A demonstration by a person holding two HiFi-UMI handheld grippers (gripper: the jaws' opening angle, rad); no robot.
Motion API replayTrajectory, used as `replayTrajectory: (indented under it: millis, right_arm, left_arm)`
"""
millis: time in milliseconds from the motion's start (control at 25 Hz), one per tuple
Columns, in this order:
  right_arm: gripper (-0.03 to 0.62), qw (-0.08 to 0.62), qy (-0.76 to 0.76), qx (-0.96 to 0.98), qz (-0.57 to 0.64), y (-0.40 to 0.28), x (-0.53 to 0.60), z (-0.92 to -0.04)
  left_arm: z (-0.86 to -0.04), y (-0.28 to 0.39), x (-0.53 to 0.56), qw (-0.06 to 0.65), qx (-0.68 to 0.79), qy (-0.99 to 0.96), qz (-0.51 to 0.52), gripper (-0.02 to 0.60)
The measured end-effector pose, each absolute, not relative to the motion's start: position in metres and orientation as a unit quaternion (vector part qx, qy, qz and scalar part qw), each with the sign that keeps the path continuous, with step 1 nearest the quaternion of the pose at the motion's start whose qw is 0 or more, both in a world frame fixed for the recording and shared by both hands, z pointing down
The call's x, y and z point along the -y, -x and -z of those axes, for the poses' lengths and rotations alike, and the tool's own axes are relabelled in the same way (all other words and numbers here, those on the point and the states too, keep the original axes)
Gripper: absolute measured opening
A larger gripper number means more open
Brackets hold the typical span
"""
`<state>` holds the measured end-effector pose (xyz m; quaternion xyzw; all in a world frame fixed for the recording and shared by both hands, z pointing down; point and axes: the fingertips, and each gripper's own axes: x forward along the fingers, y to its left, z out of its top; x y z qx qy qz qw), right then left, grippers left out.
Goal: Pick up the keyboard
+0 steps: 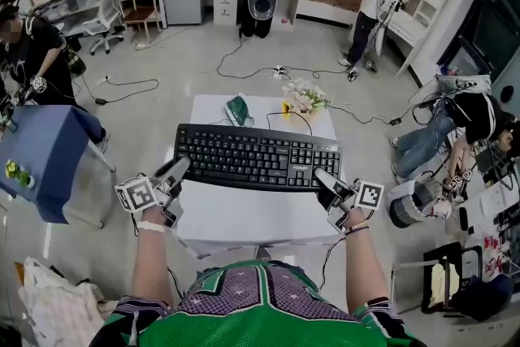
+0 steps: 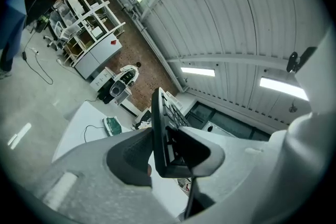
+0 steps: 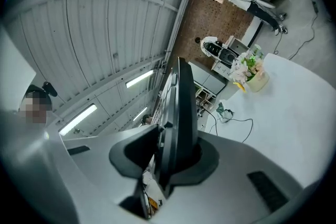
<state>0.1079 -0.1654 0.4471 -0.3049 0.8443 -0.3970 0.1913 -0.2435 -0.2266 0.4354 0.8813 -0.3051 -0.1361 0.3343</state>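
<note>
The keyboard (image 1: 256,157) is held up over the table (image 1: 260,217). Its left end is squeezed by the left gripper (image 1: 179,167), and its right end by the right gripper (image 1: 322,175).

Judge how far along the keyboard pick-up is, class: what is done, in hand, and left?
Done: left tongs and right tongs each clamp an end of the keyboard. In hand: it appears raised off the white table. Left: little beyond keeping it steady.
</note>
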Motion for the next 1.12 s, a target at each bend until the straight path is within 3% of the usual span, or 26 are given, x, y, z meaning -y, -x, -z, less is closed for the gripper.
replayTrajectory:
  millis: [600, 1120]
  right_arm:
    - [0.091, 0.212, 0.303, -0.870, 0.326, -0.107, 0.165, -0.356]
    - [0.093, 0.205, 0.291, -0.873, 0.333, -0.158, 0.110, -0.364]
  left_arm:
    - [-0.341, 0.244, 0.231, 0.264, 0.282, -0.906, 0.173, 0.155]
    - [-0.350, 0.194, 0.165, 0.259, 0.291, -0.902, 0.187, 0.155]
